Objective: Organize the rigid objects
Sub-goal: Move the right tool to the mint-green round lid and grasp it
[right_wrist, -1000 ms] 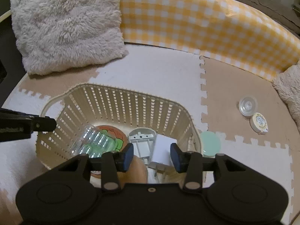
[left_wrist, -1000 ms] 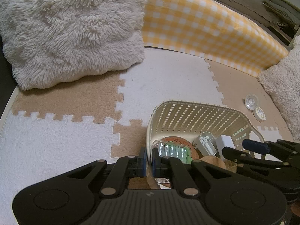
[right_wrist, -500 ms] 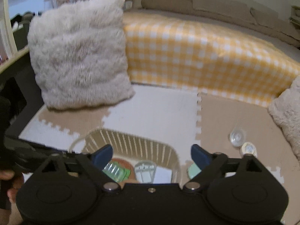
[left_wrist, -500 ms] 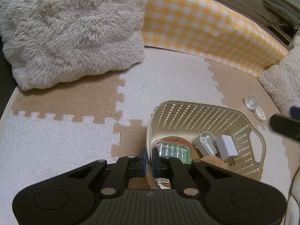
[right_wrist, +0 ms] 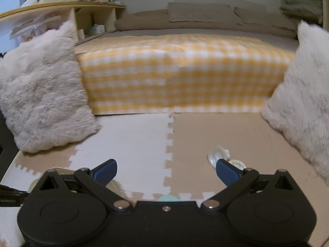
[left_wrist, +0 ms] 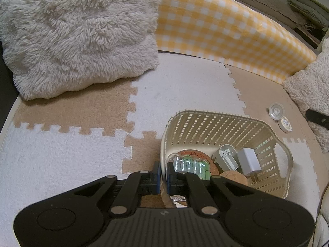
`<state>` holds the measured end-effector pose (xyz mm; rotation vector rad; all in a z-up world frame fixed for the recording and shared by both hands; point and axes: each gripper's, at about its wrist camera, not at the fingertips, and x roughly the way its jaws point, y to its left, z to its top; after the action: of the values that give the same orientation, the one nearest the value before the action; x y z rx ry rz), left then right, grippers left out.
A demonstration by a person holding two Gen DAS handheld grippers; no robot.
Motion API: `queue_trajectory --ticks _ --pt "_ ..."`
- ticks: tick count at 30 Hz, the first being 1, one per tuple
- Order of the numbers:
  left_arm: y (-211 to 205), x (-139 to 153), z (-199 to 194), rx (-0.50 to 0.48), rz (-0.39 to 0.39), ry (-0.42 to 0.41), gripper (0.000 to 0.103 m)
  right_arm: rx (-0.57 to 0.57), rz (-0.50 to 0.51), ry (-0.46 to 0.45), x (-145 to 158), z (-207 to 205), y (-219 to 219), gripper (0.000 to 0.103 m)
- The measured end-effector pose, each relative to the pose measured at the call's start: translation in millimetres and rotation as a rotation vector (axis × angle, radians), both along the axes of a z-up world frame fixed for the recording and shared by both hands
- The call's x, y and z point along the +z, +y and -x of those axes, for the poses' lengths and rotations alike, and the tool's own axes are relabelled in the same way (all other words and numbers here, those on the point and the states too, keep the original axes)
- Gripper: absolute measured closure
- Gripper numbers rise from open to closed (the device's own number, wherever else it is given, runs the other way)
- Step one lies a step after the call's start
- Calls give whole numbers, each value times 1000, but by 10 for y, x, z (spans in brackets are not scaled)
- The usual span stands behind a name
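The basket [left_wrist: 226, 123] sits on the foam mat [left_wrist: 61, 154], light and stiff, best held by its rim; the left gripper [left_wrist: 162, 175] is pinching that near rim. The clear lid [right_wrist: 218, 156] and little round tin [right_wrist: 237, 164] look light and probably slippery, blurry though. The right gripper [right_wrist: 166, 169] hangs wide open over them, touching nothing.

Basket [left_wrist: 216, 121] on mat [left_wrist: 181, 86], lids [left_wrist: 276, 111] to its right

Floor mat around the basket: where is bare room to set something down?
Bare: the white tile between the fluffy pillow and the basket, and the white tile beside the left gripper. Crowded: the basket's inside, and the tan tile holding the clear lid and small tin.
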<state>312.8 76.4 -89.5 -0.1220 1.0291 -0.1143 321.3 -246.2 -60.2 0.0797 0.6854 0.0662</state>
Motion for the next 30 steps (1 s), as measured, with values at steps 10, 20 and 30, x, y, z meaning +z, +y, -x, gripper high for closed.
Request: queue_trajectory --ticks 10,20,30 --pt "-2 -6 1 -1 -2 0 98 44 12 48 -694 -94 -267 0" --pt "-7 -6 -2 -2 -3 0 98 281 108 72 -1085 -18 -69 0" --pt "-8 -9 -2 -3 -6 0 98 329 143 51 -1214 -76 37 50"
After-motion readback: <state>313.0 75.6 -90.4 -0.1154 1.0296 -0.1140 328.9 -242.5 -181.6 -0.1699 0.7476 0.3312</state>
